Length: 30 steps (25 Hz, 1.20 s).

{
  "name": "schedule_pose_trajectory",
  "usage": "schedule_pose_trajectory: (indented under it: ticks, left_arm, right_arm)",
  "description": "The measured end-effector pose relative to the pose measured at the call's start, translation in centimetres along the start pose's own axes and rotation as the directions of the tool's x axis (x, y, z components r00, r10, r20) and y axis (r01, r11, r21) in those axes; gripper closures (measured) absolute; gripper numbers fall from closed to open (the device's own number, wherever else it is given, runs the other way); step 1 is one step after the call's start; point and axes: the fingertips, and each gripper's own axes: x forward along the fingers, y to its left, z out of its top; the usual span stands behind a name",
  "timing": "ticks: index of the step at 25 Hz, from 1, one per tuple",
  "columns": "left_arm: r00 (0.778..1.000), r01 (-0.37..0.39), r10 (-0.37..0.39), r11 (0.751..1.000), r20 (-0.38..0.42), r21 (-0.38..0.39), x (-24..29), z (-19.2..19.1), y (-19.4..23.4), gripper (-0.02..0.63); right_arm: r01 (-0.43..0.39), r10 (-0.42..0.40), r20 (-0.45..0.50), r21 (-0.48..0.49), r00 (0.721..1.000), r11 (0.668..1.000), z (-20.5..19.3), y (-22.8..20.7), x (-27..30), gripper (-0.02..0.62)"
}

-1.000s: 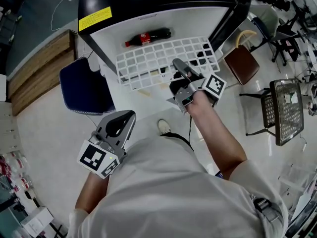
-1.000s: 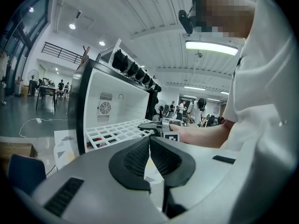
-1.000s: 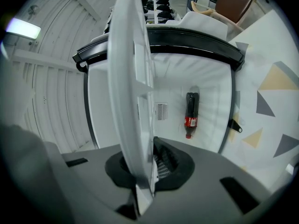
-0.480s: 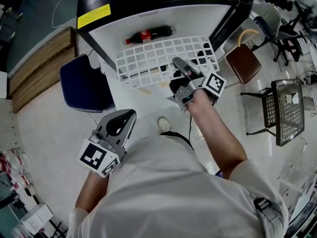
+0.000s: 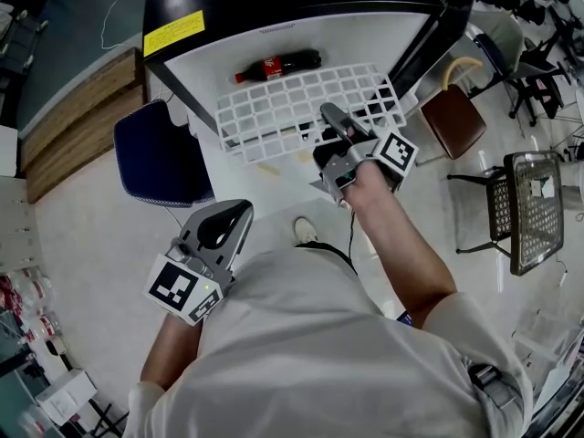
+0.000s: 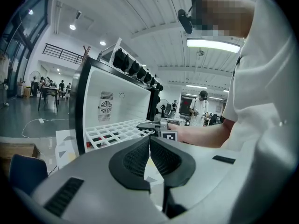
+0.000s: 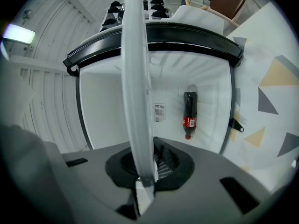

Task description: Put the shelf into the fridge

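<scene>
While the right gripper (image 5: 330, 119) is clamping the near edge of the white wire shelf (image 5: 283, 108), which is sitting partway inside the open fridge (image 5: 196, 57) above a cola bottle (image 5: 278, 64), keeping it level and square to the side walls is looking wise; the left gripper (image 5: 228, 222) is hovering clenched and empty.

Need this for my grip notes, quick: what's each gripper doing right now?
Left gripper: jaws closed, holding nothing.
Right gripper: jaws closed on the edge of the white shelf.

The shelf (image 5: 294, 109) has edged slightly farther into the fridge (image 5: 388, 33).
</scene>
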Motion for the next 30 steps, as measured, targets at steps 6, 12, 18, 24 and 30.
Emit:
schedule_pose_trajectory:
  ticks: [6,12,18,24,30]
  left_arm:
    - [1.000,-0.015,0.015,1.000,0.003,-0.001,0.2,0.0,-0.1,0.585]
    - [0.999,-0.034,0.034,0.999,0.007,-0.005,0.4,-0.1,-0.2,0.586]
    - [0.998,-0.054,0.054,0.999,0.012,-0.004,0.4,-0.5,-0.6,0.585]
    - [0.996,-0.085,0.085,0.996,0.008,-0.004,0.1,-0.3,-0.2,0.585]
    - [0.994,-0.113,0.113,0.994,0.008,-0.013,0.3,0.1,0.9,0.586]
  right_arm:
    - [0.008,-0.008,0.032,0.003,0.999,1.000,0.3,0.1,-0.1,0.565]
    - [0.008,-0.008,0.053,0.006,0.999,1.000,0.4,0.2,0.1,0.565]
    - [0.007,-0.007,0.056,-0.001,0.998,1.000,0.6,-0.1,0.3,0.565]
    - [0.006,-0.006,0.045,0.001,0.999,1.000,0.9,0.0,1.9,0.565]
    - [0.012,-0.012,0.037,0.000,0.999,1.000,1.8,-0.1,3.7,0.565]
